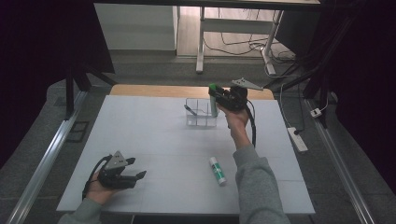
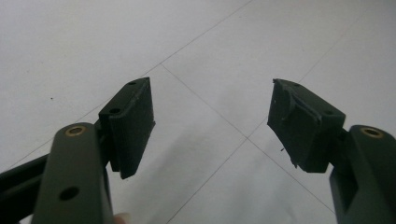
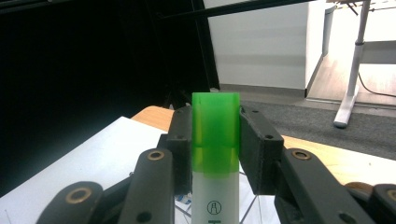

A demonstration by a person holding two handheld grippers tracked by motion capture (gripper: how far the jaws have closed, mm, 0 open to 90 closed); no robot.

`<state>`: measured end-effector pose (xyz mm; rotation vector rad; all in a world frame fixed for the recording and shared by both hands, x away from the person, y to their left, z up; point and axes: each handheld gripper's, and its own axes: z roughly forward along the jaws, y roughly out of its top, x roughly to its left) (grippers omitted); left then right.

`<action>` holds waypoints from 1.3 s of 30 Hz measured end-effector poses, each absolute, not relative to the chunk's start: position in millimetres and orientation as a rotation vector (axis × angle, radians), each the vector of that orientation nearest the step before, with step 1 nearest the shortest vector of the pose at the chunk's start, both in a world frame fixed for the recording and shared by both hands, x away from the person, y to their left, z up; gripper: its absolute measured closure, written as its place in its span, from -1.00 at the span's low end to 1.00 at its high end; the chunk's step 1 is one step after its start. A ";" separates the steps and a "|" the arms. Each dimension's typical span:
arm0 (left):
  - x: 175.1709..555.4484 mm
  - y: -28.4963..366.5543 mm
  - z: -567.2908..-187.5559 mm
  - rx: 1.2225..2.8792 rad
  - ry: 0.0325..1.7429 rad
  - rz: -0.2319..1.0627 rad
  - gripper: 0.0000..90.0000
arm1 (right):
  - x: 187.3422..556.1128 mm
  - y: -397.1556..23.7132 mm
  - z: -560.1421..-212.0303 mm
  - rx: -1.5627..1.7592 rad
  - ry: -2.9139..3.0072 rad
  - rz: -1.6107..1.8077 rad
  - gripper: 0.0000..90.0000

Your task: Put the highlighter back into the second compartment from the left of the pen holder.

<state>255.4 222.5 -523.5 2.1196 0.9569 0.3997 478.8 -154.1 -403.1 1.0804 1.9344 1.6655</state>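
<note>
Glue stick (image 3: 215, 158), green cap up, clamped upright between the right gripper (image 1: 223, 99) pads, held over the clear divided box (image 1: 201, 113) at the table's (image 1: 154, 135) far middle. Left gripper (image 1: 122, 171) rests near-left on the table, jaws spread, nothing between them. Second glue stick (image 1: 217, 170) lies flat near-right. Dark pen (image 1: 190, 110) sits in the box's left compartment.

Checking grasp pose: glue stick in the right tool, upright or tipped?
Upright. The glue stick stands green cap up between the right tool's pads, above the clear divided organizer.
</note>
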 end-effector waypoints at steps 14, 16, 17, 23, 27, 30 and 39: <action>255.4 223.0 -523.6 2.111 0.954 0.400 -0.33 | 493.9 -140.2 -403.7 1.081 1.903 1.665 0.49; 255.2 223.0 -523.6 2.112 0.953 0.400 -0.33 | 497.2 -136.2 -404.9 1.077 1.907 1.669 0.49; 255.2 223.1 -523.6 2.112 0.953 0.400 -0.33 | 499.0 -133.6 -405.3 1.073 1.911 1.663 0.49; 254.9 224.7 -523.5 2.105 0.958 0.401 -0.33 | 509.3 -126.3 -407.8 1.066 1.902 1.665 0.49; 254.5 225.7 -523.7 2.102 0.964 0.402 -0.33 | 517.5 -124.1 -411.3 1.084 1.891 1.665 0.49; 254.4 225.9 -523.7 2.103 0.964 0.402 -0.33 | 522.0 -122.1 -415.3 1.097 1.888 1.664 0.49; 253.4 226.9 -524.8 2.106 0.971 0.403 -0.33 | 525.4 -117.1 -421.8 1.106 1.914 1.656 0.44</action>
